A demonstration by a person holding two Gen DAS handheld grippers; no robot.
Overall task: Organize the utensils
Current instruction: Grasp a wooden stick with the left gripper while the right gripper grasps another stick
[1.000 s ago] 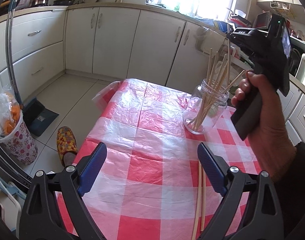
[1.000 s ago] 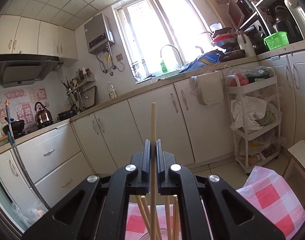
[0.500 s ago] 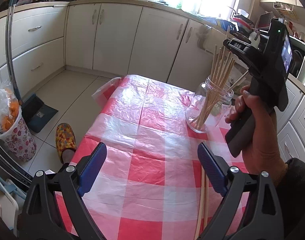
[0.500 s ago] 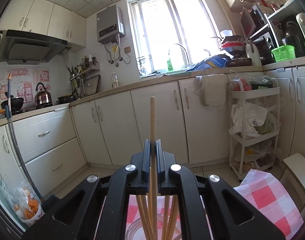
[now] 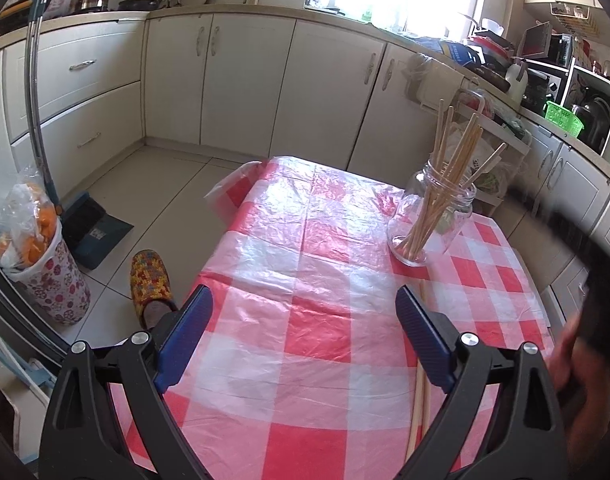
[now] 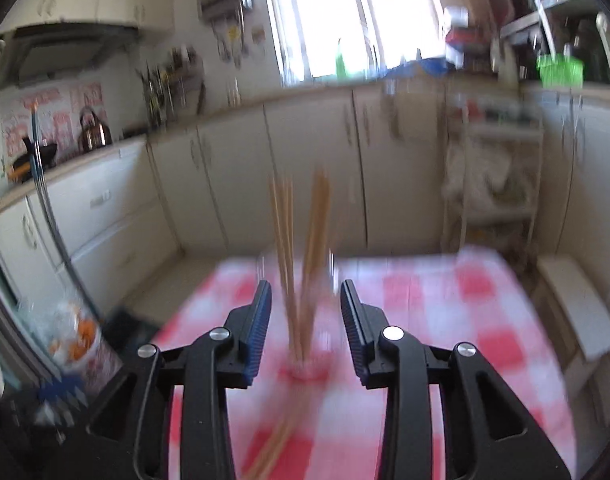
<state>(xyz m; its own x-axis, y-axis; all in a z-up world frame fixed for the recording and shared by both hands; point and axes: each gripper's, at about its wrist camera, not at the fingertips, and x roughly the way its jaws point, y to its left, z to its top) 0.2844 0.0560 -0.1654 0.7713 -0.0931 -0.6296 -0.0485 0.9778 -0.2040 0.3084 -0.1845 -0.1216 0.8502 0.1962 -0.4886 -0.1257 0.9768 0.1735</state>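
A clear glass jar (image 5: 433,220) stands on the red-and-white checked tablecloth (image 5: 305,280) and holds several wooden chopsticks (image 5: 453,168). Two loose chopsticks (image 5: 419,412) lie on the cloth by my left gripper's right finger. My left gripper (image 5: 303,340) is open and empty, low over the near part of the table. In the blurred right wrist view my right gripper (image 6: 305,328) is open and empty, with the jar (image 6: 309,360) and its chopsticks (image 6: 301,248) seen between the fingers, farther off. The loose chopsticks (image 6: 273,448) show below it.
The table's left edge drops to a tiled floor with a patterned slipper (image 5: 151,284), a full bin (image 5: 45,272) and a dustpan (image 5: 97,232). Cream cabinets (image 5: 245,80) run behind. A white trolley (image 6: 493,184) stands at the right. The hand (image 5: 585,372) holding the right gripper is at the right edge.
My right gripper has opened and let go of the chopstick, which now stands in the jar. It has pulled back and down, away from the jar. The left gripper has stayed open.
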